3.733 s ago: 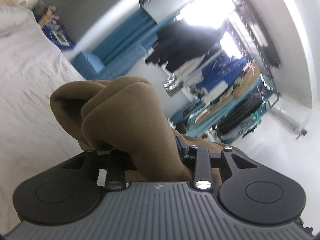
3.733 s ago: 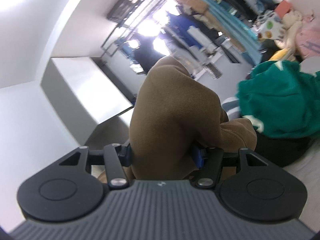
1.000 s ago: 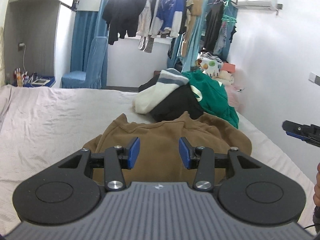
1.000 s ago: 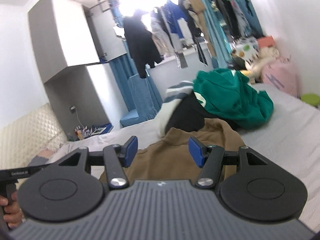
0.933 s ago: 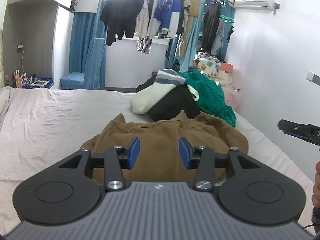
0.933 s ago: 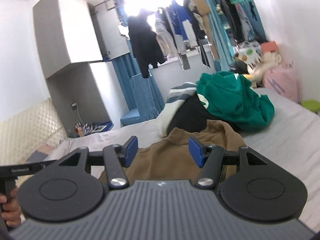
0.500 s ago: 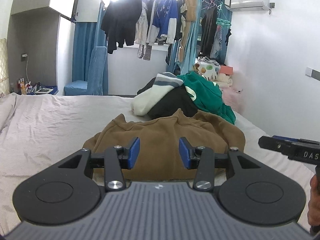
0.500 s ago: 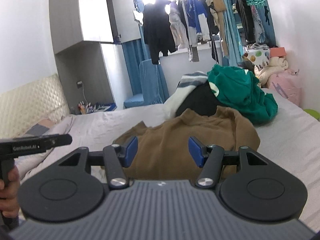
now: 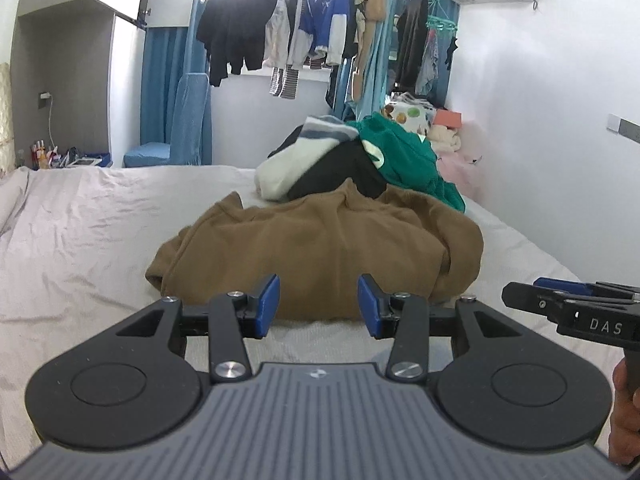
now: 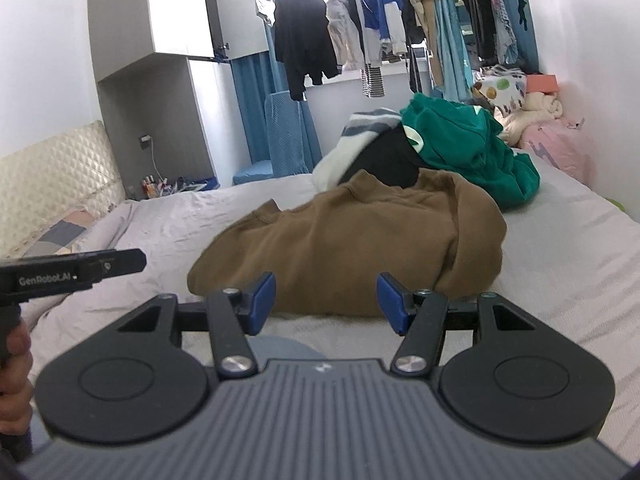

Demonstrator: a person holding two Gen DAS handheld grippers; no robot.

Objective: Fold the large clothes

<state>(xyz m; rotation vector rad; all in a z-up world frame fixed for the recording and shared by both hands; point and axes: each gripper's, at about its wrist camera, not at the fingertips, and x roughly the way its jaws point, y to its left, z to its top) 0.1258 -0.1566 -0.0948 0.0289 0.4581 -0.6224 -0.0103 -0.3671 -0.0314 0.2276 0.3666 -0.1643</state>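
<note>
The left gripper (image 9: pixel 318 306) had its blue fingers (image 9: pixel 267 305) apart with nothing between them; the right gripper (image 10: pixel 326 302) likewise stood with fingers (image 10: pixel 264 300) apart and empty; both hovered low over the near edge of the bed (image 9: pixel 80 232), short of the cloth and not touching it. Just beyond them the brown sweatshirt (image 9: pixel 320 244) lay in a loose, rumpled mound on the sheet, its collar toward the far side and one bulky part bunched up at the right; no crisp fold showed, so the folding seemed barely begun, with spreading flat, sleeves and body folds all left to do. Farther off, touching the brown garment's far edge, sat a pile of other clothes (image 10: pixel 452 148), green, black and white-grey, apparently waiting their turn. No basket, box or other container was visible near the work; more garments hung on the rail (image 9: pixel 304 32) by the far window.
</note>
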